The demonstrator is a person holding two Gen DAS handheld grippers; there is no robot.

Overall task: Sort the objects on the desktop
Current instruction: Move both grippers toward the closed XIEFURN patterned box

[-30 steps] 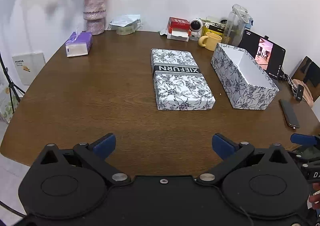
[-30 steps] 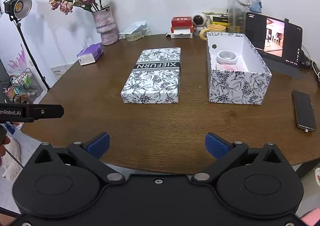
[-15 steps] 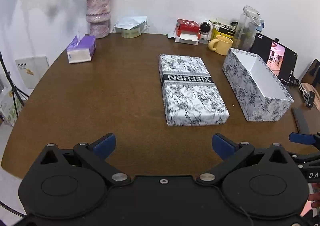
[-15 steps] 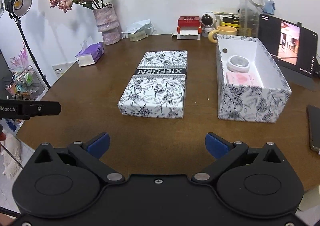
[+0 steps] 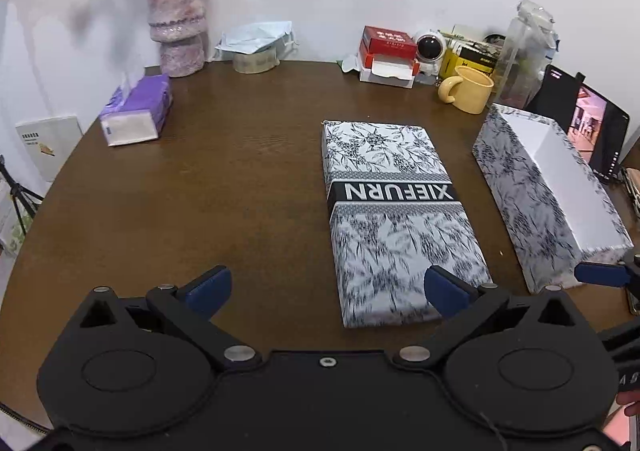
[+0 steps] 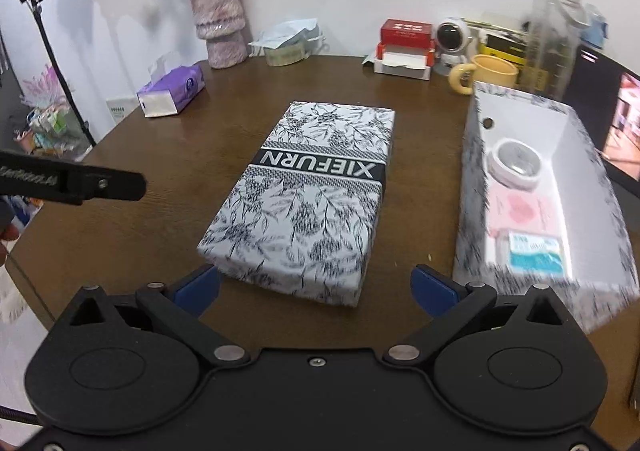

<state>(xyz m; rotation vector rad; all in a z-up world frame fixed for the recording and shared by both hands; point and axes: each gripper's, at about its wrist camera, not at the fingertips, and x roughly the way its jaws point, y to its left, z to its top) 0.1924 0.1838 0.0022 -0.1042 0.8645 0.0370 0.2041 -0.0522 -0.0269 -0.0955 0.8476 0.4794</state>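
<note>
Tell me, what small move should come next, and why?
Probably ease both open hand-held grippers, left and right, forward to the lid's near end. The box beside it already holds items and stands uncovered, so the lid likely goes on next.

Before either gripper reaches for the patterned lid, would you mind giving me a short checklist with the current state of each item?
1. Left gripper open and holding nothing: ok.
2. Right gripper open and holding nothing: ok.
3. Patterned lid lying flat on the table, nothing on top: ok.
4. Open box upright beside the lid, apart from it: ok.
5. Contents sit below the box rim, round tin included: ok.
6. Lid fits squarely over the box: cannot tell.
</note>
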